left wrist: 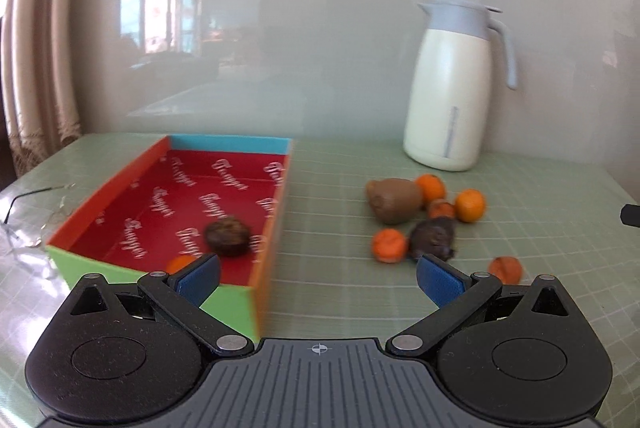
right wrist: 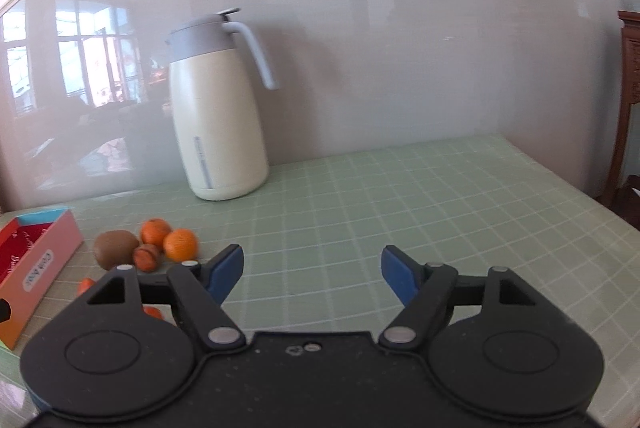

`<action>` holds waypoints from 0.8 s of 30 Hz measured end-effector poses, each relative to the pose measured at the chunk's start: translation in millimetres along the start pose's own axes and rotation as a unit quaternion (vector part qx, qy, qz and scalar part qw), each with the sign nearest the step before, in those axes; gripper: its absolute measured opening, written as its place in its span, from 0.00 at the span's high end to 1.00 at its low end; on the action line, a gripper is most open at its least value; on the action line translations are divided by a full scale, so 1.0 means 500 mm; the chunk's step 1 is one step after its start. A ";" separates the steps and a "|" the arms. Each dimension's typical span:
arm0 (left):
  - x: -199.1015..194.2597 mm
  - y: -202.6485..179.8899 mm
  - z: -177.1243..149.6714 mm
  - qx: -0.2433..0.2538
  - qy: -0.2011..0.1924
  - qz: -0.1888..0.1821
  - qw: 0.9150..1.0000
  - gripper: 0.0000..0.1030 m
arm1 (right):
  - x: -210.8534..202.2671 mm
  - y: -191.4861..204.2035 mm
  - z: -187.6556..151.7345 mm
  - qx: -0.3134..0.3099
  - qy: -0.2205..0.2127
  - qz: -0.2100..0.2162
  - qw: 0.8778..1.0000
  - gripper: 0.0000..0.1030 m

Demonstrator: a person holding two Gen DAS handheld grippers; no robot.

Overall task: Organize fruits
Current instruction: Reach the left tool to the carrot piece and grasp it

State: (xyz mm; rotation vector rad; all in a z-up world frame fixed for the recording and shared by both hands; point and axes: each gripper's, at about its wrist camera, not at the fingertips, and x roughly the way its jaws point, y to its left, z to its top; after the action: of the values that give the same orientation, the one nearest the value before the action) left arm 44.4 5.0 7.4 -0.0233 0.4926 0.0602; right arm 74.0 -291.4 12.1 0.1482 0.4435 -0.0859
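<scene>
A cardboard box (left wrist: 276, 203) with a red inside and orange, green and blue walls sits on the left of the table. In it lie a dark brown fruit (left wrist: 226, 236) and an orange fruit (left wrist: 180, 263), half hidden by my finger. To its right lie loose fruits: a kiwi (left wrist: 394, 199), a dark wrinkled fruit (left wrist: 434, 238) and several small oranges (left wrist: 389, 246). My left gripper (left wrist: 318, 274) hovers open and empty over the box's near right corner. My right gripper (right wrist: 312, 268) is open and empty over bare table, right of the kiwi (right wrist: 116, 248), the oranges (right wrist: 181, 244) and the box (right wrist: 36, 260).
A cream jug with a grey lid and handle (left wrist: 448, 99) (right wrist: 218, 107) stands at the back against the glossy wall. Thin wire-framed glasses (left wrist: 36, 224) lie left of the box. A curtain (left wrist: 36, 47) hangs at the far left. Dark wooden furniture (right wrist: 628, 87) stands beyond the table's right edge.
</scene>
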 end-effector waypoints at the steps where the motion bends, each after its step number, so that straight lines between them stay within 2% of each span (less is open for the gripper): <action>1: 0.002 -0.014 -0.001 0.007 0.000 -0.004 1.000 0.00 | 0.000 -0.008 0.000 0.000 0.000 -0.003 1.000 0.26; 13: 0.038 -0.171 -0.016 0.051 0.018 -0.056 0.997 0.00 | -0.010 -0.104 -0.013 0.021 0.009 -0.048 0.999 0.26; 21: 0.055 -0.247 -0.018 0.075 0.016 -0.071 0.994 0.01 | -0.016 -0.153 -0.030 0.020 0.014 -0.071 0.997 0.25; 22: 0.059 -0.252 -0.017 0.076 0.017 -0.072 0.994 0.03 | -0.016 -0.159 -0.032 0.019 0.015 -0.074 0.997 0.25; 24: 0.072 -0.265 -0.015 0.074 0.031 -0.079 0.994 0.28 | -0.016 -0.171 -0.037 0.020 0.017 -0.082 0.996 0.25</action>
State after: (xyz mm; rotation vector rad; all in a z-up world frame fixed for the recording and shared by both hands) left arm 81.0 -125.9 -15.0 0.0816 0.5557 -0.1319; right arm 49.4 -372.4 -11.4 0.1519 0.4882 -0.2529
